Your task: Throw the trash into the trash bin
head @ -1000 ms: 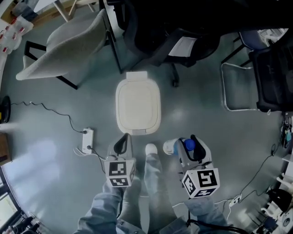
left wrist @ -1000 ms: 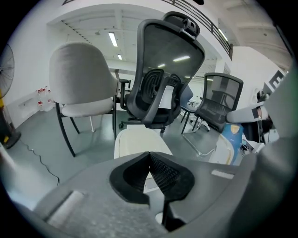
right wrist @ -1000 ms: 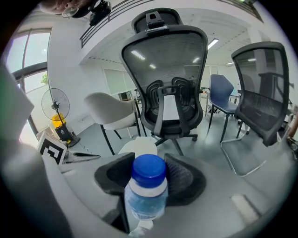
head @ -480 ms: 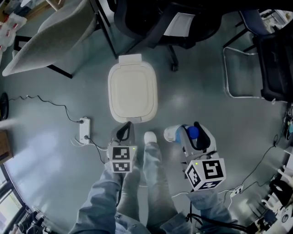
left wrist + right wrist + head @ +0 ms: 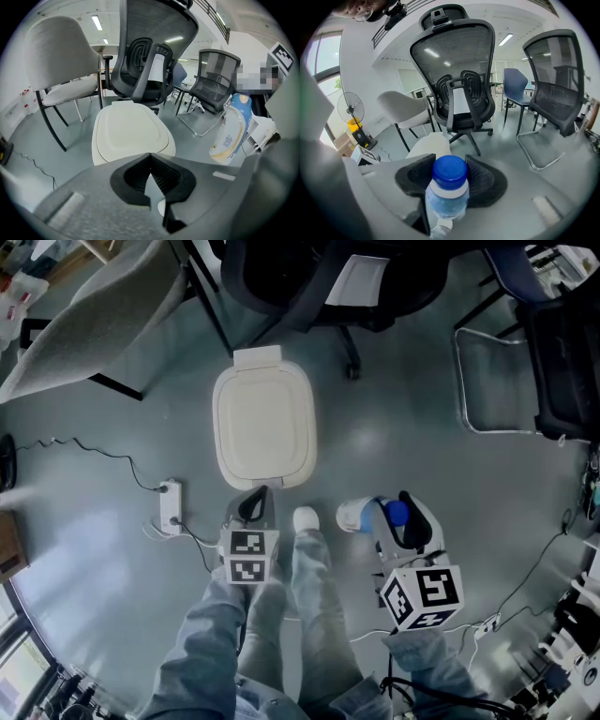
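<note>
**Tongs at the bin, bottle not yet thrown in**

Right tongs (image 5: 395, 517) clamp a plastic bottle (image 5: 354, 515) by the neck, with the blue cap (image 5: 450, 171) standing up between the pads. The body hangs out ahead, off the floor, to the right of the bin and not over it. Left tongs (image 5: 254, 503) are closed pad to pad with nothing between them. They sit low, just short of the near edge of the white bin (image 5: 264, 423).

Progress: the pickup looks done and the carry nearly so. The lid (image 5: 131, 127) lies flat and shut, so nothing can go in yet. What looks left is opening the lid, bringing the bottle over the mouth and letting go. The empty left tongs seem best placed for the lid. A white shoe (image 5: 306, 519) also stands just beside the bin's front.

Hard to read: the inside of the bin is covered. No pedal or catch can be made out along the front. The bottle's lower part is cut off in the right gripper view, and its label is too blurred to read. Office chairs (image 5: 323, 277) crowd the floor behind the bin.
</note>
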The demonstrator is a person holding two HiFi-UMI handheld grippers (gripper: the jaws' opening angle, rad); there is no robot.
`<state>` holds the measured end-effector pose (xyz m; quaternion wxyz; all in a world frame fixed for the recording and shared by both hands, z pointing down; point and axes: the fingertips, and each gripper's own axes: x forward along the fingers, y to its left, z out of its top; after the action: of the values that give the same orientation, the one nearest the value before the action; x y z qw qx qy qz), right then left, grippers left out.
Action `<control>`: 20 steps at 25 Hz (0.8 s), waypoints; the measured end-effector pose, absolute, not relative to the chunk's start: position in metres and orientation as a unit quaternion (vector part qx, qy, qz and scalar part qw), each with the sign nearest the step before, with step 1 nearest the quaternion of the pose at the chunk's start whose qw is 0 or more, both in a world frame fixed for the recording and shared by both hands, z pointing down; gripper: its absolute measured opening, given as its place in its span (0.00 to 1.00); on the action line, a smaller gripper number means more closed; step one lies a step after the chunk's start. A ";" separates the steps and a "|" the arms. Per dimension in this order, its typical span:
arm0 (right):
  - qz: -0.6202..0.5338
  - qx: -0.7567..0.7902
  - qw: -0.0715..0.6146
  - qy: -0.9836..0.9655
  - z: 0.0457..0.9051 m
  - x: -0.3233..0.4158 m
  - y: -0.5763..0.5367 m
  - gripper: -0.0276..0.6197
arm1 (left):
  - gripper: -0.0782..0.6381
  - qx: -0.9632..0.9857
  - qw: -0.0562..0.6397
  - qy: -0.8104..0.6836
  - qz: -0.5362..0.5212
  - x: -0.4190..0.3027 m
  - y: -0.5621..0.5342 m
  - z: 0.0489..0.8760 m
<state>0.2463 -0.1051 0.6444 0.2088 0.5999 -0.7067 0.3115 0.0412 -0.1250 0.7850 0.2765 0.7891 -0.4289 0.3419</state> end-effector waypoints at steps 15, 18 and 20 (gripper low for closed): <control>0.323 0.595 0.211 -0.705 0.656 0.248 -0.104 0.35 | 0.12 0.773 0.290 -0.423 0.374 0.039 -0.118 0.811; 0.320 0.595 0.210 -0.706 0.655 0.248 -0.108 0.35 | 0.12 0.772 0.293 -0.426 0.369 0.038 -0.119 0.811; 0.321 0.597 0.210 -0.705 0.656 0.248 -0.110 0.35 | 0.12 0.770 0.302 -0.427 0.367 0.036 -0.118 0.814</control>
<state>0.2478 -0.1097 0.6562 0.2096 0.5966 -0.7049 0.3214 0.0358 -0.1176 0.8139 0.3016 0.7698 -0.4266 0.3665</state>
